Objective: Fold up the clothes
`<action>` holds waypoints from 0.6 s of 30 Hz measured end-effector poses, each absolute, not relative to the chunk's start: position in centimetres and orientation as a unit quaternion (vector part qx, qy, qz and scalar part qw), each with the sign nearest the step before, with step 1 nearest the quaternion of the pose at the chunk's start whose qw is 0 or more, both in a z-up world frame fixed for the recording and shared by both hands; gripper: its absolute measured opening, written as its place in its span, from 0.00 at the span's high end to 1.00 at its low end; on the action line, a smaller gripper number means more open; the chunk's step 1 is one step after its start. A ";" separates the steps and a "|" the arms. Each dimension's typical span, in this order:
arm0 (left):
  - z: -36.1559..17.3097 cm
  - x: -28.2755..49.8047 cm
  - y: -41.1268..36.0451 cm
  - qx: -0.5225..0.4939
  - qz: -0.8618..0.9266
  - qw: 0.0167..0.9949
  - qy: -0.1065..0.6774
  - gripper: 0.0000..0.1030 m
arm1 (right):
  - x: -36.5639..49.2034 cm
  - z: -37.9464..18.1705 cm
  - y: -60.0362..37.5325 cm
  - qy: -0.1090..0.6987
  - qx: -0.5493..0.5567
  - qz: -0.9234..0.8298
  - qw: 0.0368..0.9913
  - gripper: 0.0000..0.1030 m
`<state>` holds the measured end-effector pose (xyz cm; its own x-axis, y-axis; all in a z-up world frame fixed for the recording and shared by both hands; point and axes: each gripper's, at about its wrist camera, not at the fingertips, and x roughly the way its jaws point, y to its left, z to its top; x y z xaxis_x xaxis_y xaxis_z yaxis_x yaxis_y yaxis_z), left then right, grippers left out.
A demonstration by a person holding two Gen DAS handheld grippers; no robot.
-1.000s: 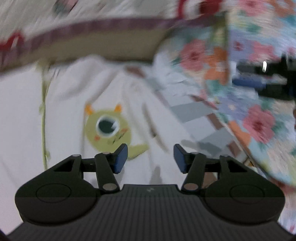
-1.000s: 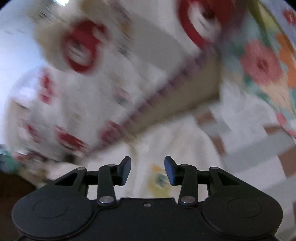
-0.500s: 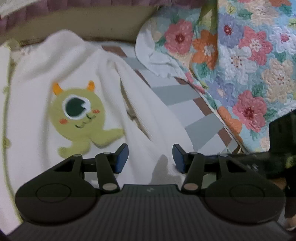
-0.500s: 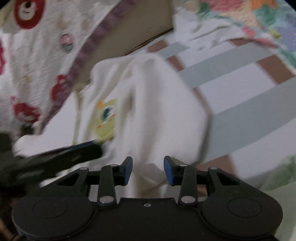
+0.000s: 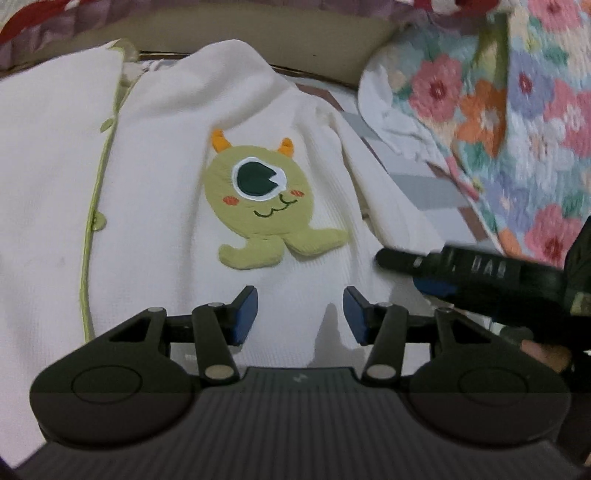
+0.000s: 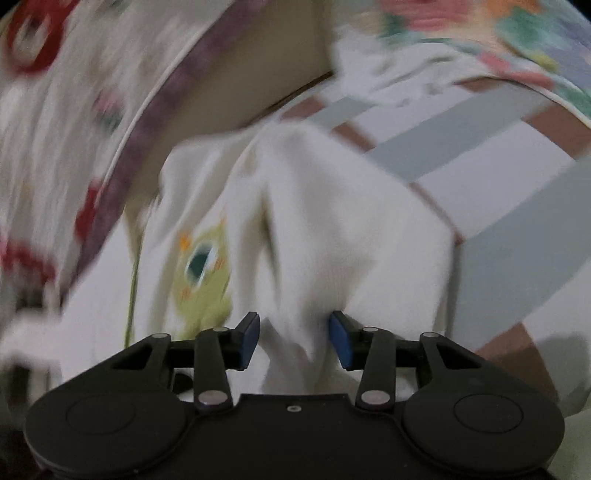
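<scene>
White knit child's cardigan lies spread on the bed, front up, green piping and small green buttons running down its placket on the left of the left wrist view. Green one-eyed monster patch with orange horns sits on the chest panel, upright in that view. One white sleeve lies off to the right of the patch, draped over the striped sheet.

Left gripper: blue-padded jaws apart, low over the cardigan's lower front just below the patch; cloth shows in the gap, the pads are not pressing on it. Contact with the cloth can't be told.

Right gripper: jaws apart and just been opening; a bunched fold of the white sleeve sits between them, pads not visibly pinching it. Right wrist view is motion-blurred. In the left wrist view the right gripper comes in from the right edge, its tip at the sleeve end, near the left gripper.

Under the cardigan: bed sheet with grey, white and brown stripes. Floral quilt in pink, orange and blue bunched at the right. White blanket with red prints and purple border at the back left. Beige headboard panel along the top.
</scene>
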<state>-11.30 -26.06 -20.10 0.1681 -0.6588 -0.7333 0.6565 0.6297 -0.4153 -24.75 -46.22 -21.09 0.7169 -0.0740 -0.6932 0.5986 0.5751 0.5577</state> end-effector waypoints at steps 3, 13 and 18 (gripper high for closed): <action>-20.5 -11.5 -26.0 0.001 -0.428 0.769 0.475 0.51 | -23.7 -21.0 -46.6 0.330 0.374 -0.216 0.839 0.60; -20.6 -11.7 -25.0 0.004 -0.407 0.785 0.466 0.51 | -23.0 -13.9 -52.6 0.338 0.080 -0.267 0.899 0.94; -20.9 -12.3 -25.9 0.028 -0.421 0.779 0.463 0.50 | -22.9 -9.5 -55.8 0.320 -0.065 -0.315 0.891 0.95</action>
<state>-12.33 -25.88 -20.90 0.2168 -0.6301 -0.7456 0.6821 0.6442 -0.3461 -22.91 -55.84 -9.53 0.5972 -0.6025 -0.5295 0.5189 0.7936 -0.3176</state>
